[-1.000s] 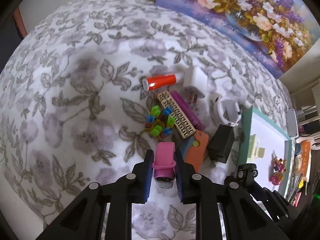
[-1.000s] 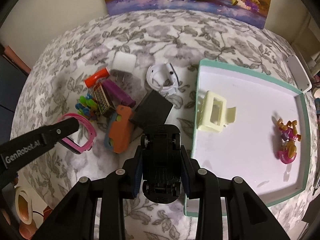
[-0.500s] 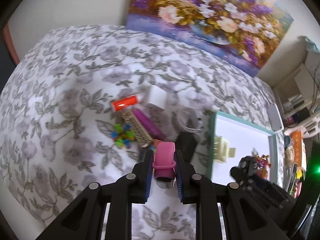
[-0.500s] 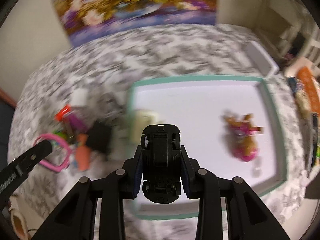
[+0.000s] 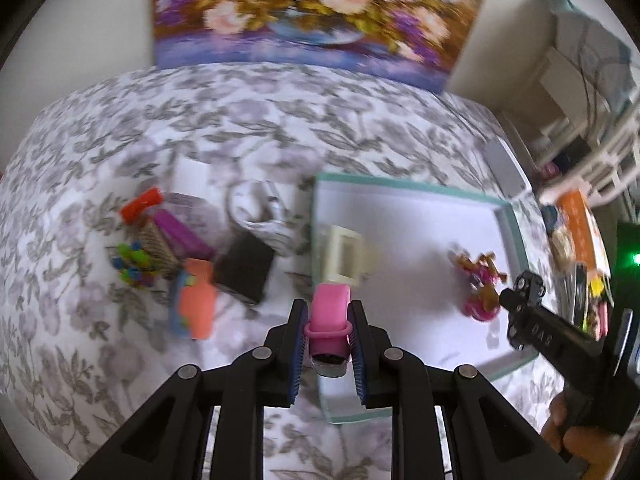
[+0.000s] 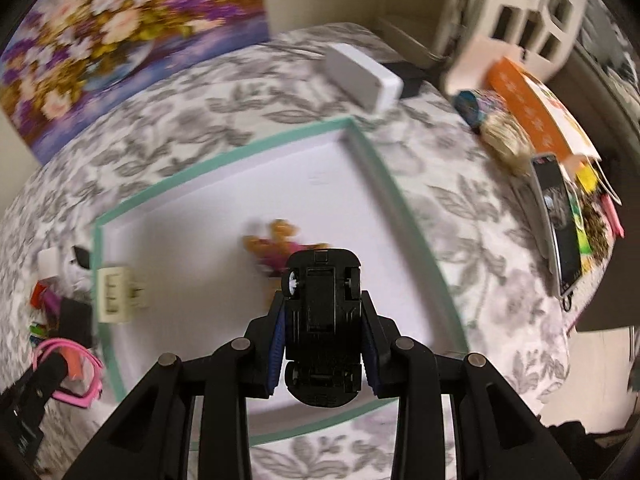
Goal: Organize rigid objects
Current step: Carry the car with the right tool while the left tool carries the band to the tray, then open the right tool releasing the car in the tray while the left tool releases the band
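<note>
My left gripper (image 5: 327, 344) is shut on a pink watch (image 5: 329, 312), held above the near-left corner of the teal-rimmed white tray (image 5: 404, 188). My right gripper (image 6: 323, 324) is shut on a black toy car (image 6: 320, 312), wheels up, over the tray (image 6: 224, 160). A cream clip (image 5: 345, 257) and a pink and orange figure (image 5: 482, 284) lie in the tray. Left of the tray lie an orange toy (image 5: 196, 300), a black box (image 5: 246, 266), a purple bar (image 5: 180, 232), a red tube (image 5: 141, 204) and coloured pegs (image 5: 132, 264).
A white charger (image 5: 191, 172) and a white cable coil (image 5: 260, 208) lie behind the pile. A white box (image 6: 362, 74) sits past the tray's far corner. Books, a phone (image 6: 558, 232) and clutter line the right edge. A flower painting (image 5: 312, 12) leans at the back.
Both grippers have swung to the right with their loads. The left one moved from the object pile to the tray's corner; the right one moved from the tray's left edge to over its middle.
</note>
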### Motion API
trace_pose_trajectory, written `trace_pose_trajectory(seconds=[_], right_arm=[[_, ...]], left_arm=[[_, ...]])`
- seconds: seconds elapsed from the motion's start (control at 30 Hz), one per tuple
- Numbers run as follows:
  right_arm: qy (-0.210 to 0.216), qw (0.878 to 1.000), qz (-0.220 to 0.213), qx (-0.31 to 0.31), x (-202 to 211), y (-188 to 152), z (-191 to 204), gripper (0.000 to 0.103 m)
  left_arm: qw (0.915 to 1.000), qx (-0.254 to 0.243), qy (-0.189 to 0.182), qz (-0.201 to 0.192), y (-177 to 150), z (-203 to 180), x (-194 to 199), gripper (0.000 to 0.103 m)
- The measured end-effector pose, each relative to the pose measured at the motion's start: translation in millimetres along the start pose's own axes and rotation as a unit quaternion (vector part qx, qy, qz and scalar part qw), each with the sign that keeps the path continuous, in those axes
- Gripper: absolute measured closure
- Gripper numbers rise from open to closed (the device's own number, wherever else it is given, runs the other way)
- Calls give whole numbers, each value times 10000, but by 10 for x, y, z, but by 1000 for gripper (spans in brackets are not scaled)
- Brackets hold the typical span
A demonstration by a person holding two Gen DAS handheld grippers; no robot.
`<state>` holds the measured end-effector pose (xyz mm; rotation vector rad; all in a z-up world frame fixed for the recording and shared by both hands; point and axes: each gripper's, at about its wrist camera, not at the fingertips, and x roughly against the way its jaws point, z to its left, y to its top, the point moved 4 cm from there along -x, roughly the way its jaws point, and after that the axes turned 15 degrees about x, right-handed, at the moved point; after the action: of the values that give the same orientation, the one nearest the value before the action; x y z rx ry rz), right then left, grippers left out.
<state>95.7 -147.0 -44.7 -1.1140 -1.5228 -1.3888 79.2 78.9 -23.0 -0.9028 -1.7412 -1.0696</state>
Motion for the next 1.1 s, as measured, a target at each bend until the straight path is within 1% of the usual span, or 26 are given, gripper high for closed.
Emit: trace_pose_trajectory(seconds=[0.2,0.3,0.5,0.67,0.8,0.87,0.9,0.93,0.97,1.0,1.03,1.1], right_arm=[[-108,9997,56,-234,-52,-51,-261,69],[-164,9993,125,-300,-103,-77,-337,69],[-75,9978,570,-333,-384,-181,-340,69],[-47,9969,694,-374,-440,-216,-349,68],[-70,9966,706,-423,-429,-220,-365,68],[-83,9964,705,-462,-425,-215,-377,68],[-98,9963,700,-482,-421,-216,-385,65],[-110,9963,691,-496,-415,-214,-389,61],[-112,9963,674,-512,-407,-213,-393,59],[-108,9964,658,-528,-398,-211,-410,52],[-99,9965,637,-533,-390,-202,-428,47],[-117,9969,574,-526,-370,-183,-445,45]], left_arm=[[9989,-406,-21,223,-231,-339,-161,81],[9980,-525,-27,345,-318,-448,-252,81],[9959,-735,115,511,-422,-521,-468,81],[9940,-865,310,595,-477,-534,-612,80],[9936,-907,322,595,-483,-544,-611,80],[9934,-916,345,599,-486,-548,-614,72],[9934,-912,344,601,-484,-549,-614,60],[9936,-899,341,597,-477,-552,-613,46],[9938,-882,332,583,-463,-560,-616,40],[9941,-868,317,562,-458,-554,-599,35],[9945,-848,294,531,-447,-553,-578,35],[9949,-838,254,495,-434,-552,-542,33]])
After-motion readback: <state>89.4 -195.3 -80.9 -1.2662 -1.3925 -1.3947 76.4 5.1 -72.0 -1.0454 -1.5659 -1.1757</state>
